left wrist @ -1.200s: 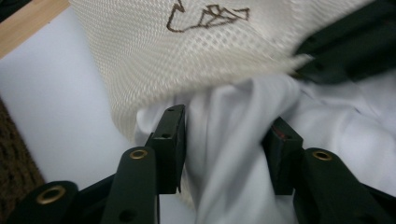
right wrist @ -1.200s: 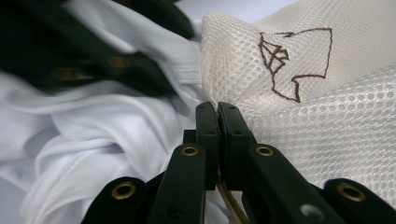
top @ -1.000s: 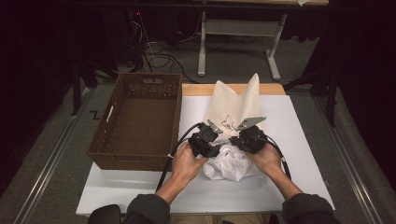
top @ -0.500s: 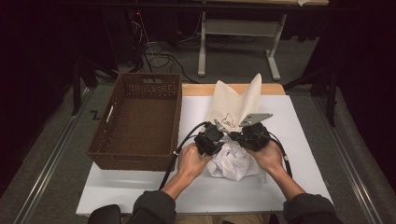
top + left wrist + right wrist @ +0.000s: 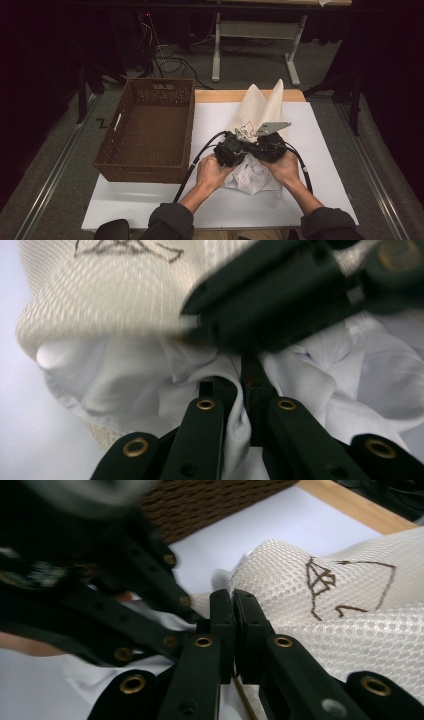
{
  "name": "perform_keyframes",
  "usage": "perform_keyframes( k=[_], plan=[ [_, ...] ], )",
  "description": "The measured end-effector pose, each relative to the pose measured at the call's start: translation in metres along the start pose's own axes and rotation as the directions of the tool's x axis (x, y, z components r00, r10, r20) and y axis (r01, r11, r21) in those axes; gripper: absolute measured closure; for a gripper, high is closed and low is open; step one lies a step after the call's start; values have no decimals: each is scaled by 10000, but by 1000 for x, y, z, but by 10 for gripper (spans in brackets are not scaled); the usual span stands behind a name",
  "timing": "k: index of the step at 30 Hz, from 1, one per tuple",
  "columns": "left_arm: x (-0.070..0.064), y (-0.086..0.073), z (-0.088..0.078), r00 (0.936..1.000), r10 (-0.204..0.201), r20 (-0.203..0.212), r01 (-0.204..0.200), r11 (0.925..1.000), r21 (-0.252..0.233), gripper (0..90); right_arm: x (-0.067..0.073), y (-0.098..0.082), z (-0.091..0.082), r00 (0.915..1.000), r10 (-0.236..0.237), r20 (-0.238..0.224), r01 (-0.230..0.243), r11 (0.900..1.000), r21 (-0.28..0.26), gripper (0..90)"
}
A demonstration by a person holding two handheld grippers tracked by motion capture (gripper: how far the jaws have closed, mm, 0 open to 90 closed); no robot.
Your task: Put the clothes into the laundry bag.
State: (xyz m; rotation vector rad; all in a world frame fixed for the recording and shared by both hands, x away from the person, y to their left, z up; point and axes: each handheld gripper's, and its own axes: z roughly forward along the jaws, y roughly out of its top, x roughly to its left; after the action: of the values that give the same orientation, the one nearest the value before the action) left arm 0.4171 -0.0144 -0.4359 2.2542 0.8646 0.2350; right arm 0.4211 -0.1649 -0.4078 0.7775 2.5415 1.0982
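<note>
- Your left gripper (image 5: 231,150) has just been closing, and now its jaws pinch a fold of the white cloth (image 5: 252,176); the left gripper view shows the white fabric (image 5: 240,425) squeezed up between the two black pads.
- Your right gripper (image 5: 270,146) is clamped tight too, jaws pressed together on the edge of the mesh bag (image 5: 260,107); the right gripper view has the netting (image 5: 310,605) running out from the pads, with its dark line drawing just beyond.
- The two grippers sit nearly touching, side by side at the middle of the white table (image 5: 330,150), tips pointing away from you.
- The mesh bag stretches away from the tips towards the far edge of the table, ending in two points.
- The white cloth bunches right under and just behind both grippers, between your two hands, crumpled at the bag's near end.
- The wicker basket (image 5: 145,130) stands well to the left of your left hand (image 5: 212,172), apart from the cloth and bag.
</note>
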Motion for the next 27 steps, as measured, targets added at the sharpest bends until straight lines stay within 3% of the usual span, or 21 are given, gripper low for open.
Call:
perform_keyframes(
  k=[1, 4, 8, 12, 15, 18, 20, 22, 25, 27],
  plan=[
    [1, 0, 2, 9999, -107, -45, 107, 9999, 6, 876, 2, 0, -1, 9997, -27, -240, 28, 10000, 33, 893],
    [3, 1, 5, 9993, -141, -334, 137, 9998, -122, 873, -1, -9, -8, 9962, 486, -725, -499, 9986, -167, 893],
    [0, 1, 4, 9989, 136, -440, -142, 9998, -135, 832, -7, -26, -13, 9980, 621, -111, -619, 9979, 183, 892],
    [0, 0, -11, 9932, 268, -1137, -268, 9996, 8, 614, -12, -34, -14, 9969, 749, 221, -758, 9961, 456, 891],
    [10, 0, -19, 9881, 86, -1534, -36, 9995, 327, 476, -12, -34, -14, 9974, 580, 434, -605, 9964, 595, 891],
    [21, 0, -17, 9834, -184, -1806, 290, 9980, 564, 399, -12, -34, -11, 9975, 387, 589, -432, 9961, 770, 891],
    [31, -1, -9, 9828, -455, -1788, 601, 9952, 769, 381, -12, -35, -10, 9971, 426, 638, -477, 9956, 806, 891],
    [41, -3, 3, 9863, -1039, -1279, 1159, 9891, 903, 380, -12, -35, -9, 9971, 399, 643, -451, 9956, 817, 891],
    [42, -3, 14, 9906, -1026, -901, 1103, 9902, 852, 466, -13, -36, -8, 9967, 520, 631, -574, 9945, 875, 891],
    [39, -2, 17, 9947, -761, -693, 812, 9940, 738, 606, -15, -36, -7, 9958, 597, 689, -658, 9938, 896, 891]
  ],
)
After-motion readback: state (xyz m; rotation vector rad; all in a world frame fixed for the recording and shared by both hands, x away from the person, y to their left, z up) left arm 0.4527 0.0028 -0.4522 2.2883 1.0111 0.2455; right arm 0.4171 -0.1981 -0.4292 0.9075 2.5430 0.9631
